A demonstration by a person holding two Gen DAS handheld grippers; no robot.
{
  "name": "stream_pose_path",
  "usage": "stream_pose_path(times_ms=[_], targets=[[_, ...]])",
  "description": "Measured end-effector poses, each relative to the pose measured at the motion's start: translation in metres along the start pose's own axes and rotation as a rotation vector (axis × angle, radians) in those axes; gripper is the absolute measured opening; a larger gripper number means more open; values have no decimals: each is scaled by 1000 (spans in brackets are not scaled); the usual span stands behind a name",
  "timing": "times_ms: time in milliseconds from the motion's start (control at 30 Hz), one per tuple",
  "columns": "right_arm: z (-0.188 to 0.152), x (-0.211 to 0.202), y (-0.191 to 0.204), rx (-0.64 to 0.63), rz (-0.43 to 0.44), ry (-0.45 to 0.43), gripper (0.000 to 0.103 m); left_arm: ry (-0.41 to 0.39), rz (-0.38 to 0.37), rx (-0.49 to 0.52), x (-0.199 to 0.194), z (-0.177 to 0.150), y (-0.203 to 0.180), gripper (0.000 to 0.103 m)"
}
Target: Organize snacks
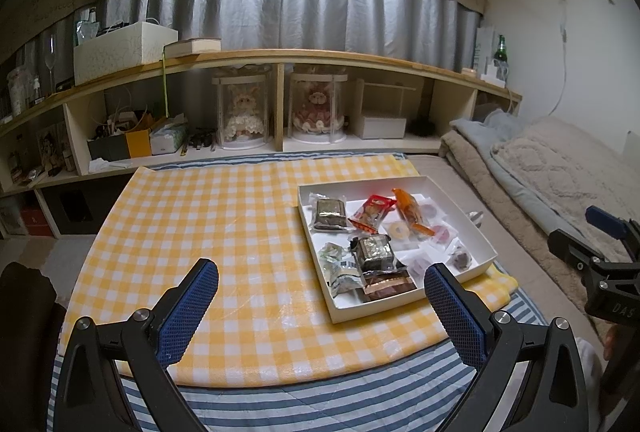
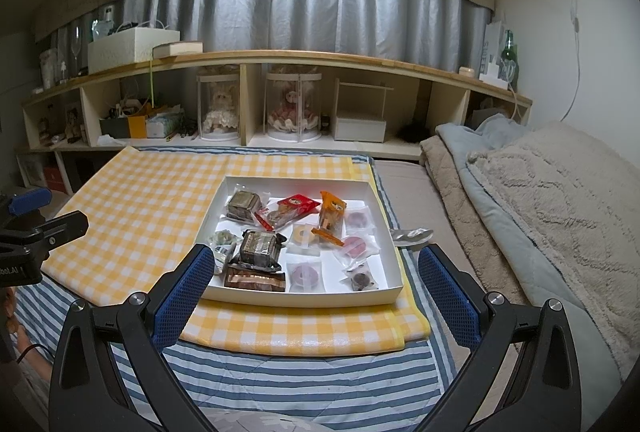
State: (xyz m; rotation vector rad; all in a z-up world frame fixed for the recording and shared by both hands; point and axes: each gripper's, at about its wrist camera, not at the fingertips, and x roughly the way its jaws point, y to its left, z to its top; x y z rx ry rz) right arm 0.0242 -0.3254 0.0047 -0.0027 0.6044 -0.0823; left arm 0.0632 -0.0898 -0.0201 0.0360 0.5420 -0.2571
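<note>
A white shallow box (image 1: pixel 404 306) (image 2: pixel 304 295) sits on the yellow checked cloth (image 1: pixel 224 232) (image 2: pixel 152 200) and holds several wrapped snacks: a red packet (image 2: pixel 298 205), an orange packet (image 2: pixel 332 214), dark foil packets (image 2: pixel 260 246), a brown bar (image 2: pixel 254 278) and clear bags with round sweets (image 2: pixel 306 274). My left gripper (image 1: pixel 320 308) is open and empty, above the cloth's near edge, left of the box. My right gripper (image 2: pixel 316 296) is open and empty, just before the box's near wall. A silver wrapper (image 2: pixel 412 234) lies right of the box.
The cloth lies on a blue striped quilt (image 2: pixel 280 380). Folded blankets (image 2: pixel 552 200) lie to the right. A low wooden shelf (image 2: pixel 280 104) with dolls in clear cases, boxes and bottles runs along the back under a grey curtain.
</note>
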Motion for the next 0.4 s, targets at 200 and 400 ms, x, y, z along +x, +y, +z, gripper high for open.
stream_pose_path(times_ms=[200,400], targets=[[0,0,0,0,0,-1,103,-7,6,-2,-3,0,-3,103],[1,1,-2,1,2,-1,103,-8,9,-3,-6,-1,-6,103]])
